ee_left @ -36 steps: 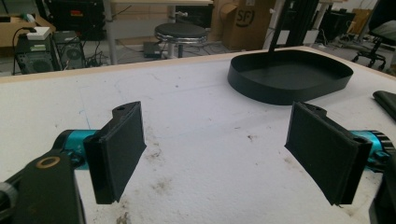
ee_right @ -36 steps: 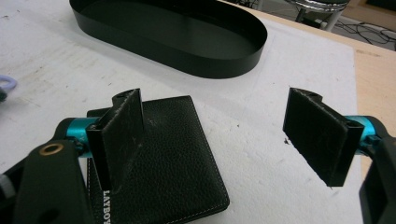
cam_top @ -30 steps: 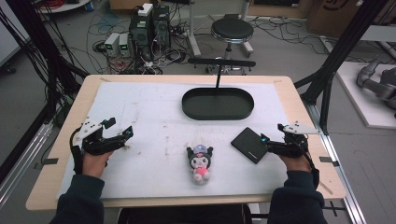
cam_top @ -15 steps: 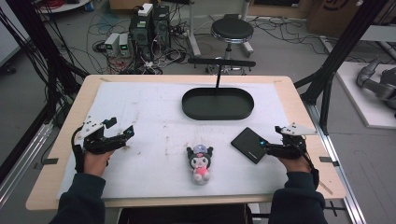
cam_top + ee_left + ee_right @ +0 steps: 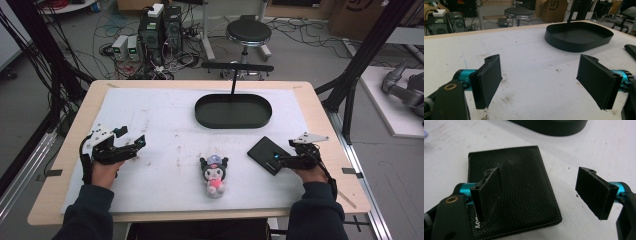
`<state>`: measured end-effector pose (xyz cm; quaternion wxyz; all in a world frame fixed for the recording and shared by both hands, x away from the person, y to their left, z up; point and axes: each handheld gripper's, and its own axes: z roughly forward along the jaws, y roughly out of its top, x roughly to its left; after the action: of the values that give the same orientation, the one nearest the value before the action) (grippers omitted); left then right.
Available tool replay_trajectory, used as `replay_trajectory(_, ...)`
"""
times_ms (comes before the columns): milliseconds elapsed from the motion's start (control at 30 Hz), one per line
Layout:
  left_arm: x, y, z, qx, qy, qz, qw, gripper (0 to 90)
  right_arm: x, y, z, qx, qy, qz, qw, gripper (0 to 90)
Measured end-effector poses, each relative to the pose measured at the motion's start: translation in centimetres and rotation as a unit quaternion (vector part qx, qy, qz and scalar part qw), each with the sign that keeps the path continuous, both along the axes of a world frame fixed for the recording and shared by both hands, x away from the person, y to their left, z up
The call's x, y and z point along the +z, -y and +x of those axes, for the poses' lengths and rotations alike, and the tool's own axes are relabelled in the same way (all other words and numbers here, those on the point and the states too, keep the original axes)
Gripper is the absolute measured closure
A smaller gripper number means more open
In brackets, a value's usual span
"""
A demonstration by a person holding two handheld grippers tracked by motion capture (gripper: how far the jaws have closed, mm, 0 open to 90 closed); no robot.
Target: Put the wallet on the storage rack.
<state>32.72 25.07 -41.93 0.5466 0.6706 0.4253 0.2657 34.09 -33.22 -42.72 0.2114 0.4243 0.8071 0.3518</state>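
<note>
A black leather wallet [image 5: 269, 154] [image 5: 519, 187] lies flat on the white table cover at the right. My right gripper [image 5: 281, 160] [image 5: 541, 192] stands open at the wallet's near right corner, one jaw above the leather, the other over the bare cover. A small plush doll [image 5: 215, 173] with black ears and a pink body lies face up near the front middle. My left gripper [image 5: 134, 146] [image 5: 541, 82] is open at the left, low over the cover, nothing between its jaws. A black oval tray [image 5: 233, 111] [image 5: 579, 37] sits empty at the back.
A thin black post [image 5: 235, 80] with a crossbar rises behind the tray. The white cover [image 5: 165, 120] is stained and reaches near the wooden table edges [image 5: 350, 160]. Beyond the table stand a stool [image 5: 245, 32], computer boxes and cables on the floor.
My right gripper has crept left toward the wallet, so one jaw now sits over its corner. The left gripper has hardly shifted.
</note>
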Motion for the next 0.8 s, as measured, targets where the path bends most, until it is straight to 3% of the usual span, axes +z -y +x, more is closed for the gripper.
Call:
replay_trajectory(33,0.0,0.0,0.0,0.0,-0.001,0.001,1.0,19.6,0.0,0.0,0.0,0.0,0.0,0.0,1.0,22.3)
replay_trajectory(133,0.0,0.0,-0.1,0.002,-0.001,-0.002,1.0,19.7,-0.7,-0.2,0.7,0.013,-0.028,-0.013,0.9994,27.3)
replay_trajectory(233,-0.1,0.0,-0.2,0.002,-0.003,-0.002,1.0,19.8,-1.1,0.0,1.0,0.02,-0.043,-0.005,0.9989,27.7)
replay_trajectory(367,-0.1,0.1,-0.4,0.0,-0.003,-0.001,1.0,20.1,-1.4,0.6,1.5,0.026,-0.065,0.026,0.9972,28.4)
replay_trajectory(433,-0.1,0.1,-0.4,0.001,-0.004,0.0,1.0,20.3,-1.8,1.3,2.0,0.034,-0.095,0.067,0.9926,33.3)
replay_trajectory(800,-0.1,-0.2,-0.5,0.0,-0.004,0.002,1.0,21.2,-1.6,1.6,2.1,0.034,-0.102,0.078,0.9911,44.4)
